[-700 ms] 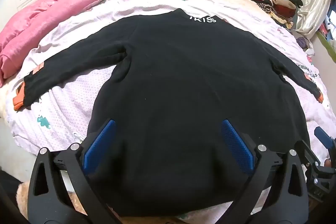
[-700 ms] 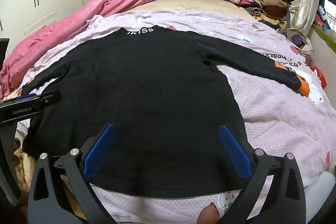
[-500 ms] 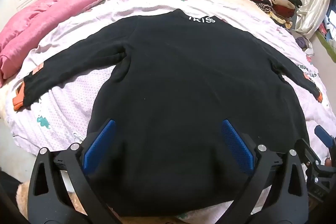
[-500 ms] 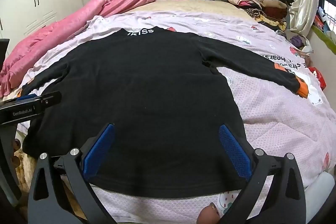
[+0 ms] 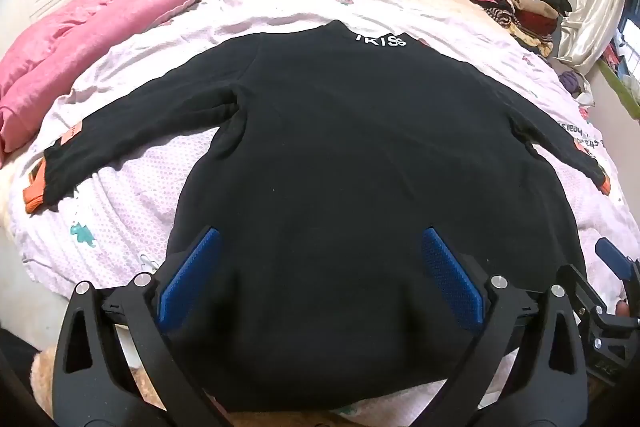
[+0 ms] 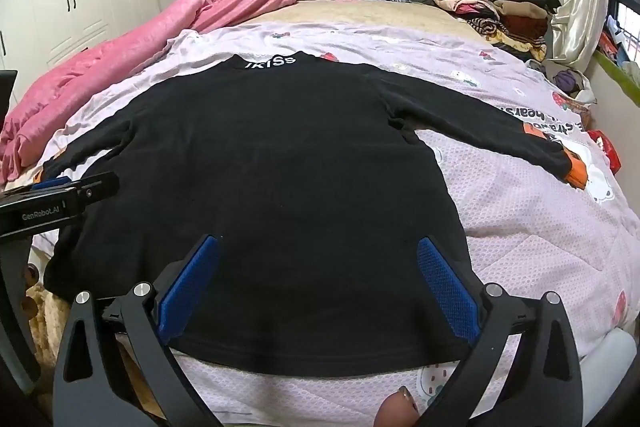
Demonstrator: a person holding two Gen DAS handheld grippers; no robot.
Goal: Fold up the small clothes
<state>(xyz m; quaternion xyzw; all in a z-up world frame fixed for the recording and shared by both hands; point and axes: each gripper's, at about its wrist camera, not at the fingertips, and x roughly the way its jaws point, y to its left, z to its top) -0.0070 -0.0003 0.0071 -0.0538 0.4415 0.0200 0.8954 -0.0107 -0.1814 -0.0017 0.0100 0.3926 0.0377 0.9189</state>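
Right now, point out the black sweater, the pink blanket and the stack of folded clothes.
black sweater [image 6: 280, 163]: right wrist view, middle of its back panel.
pink blanket [image 5: 80, 27]: left wrist view, bunched middle stretch.
stack of folded clothes [image 6: 516, 11]: right wrist view, upper garments.

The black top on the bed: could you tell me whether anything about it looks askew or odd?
Nothing stands out. The black top lies flat on the pale pink quilt, both sleeves spread outward, collar away from the camera, hem straight near the bed's edge.
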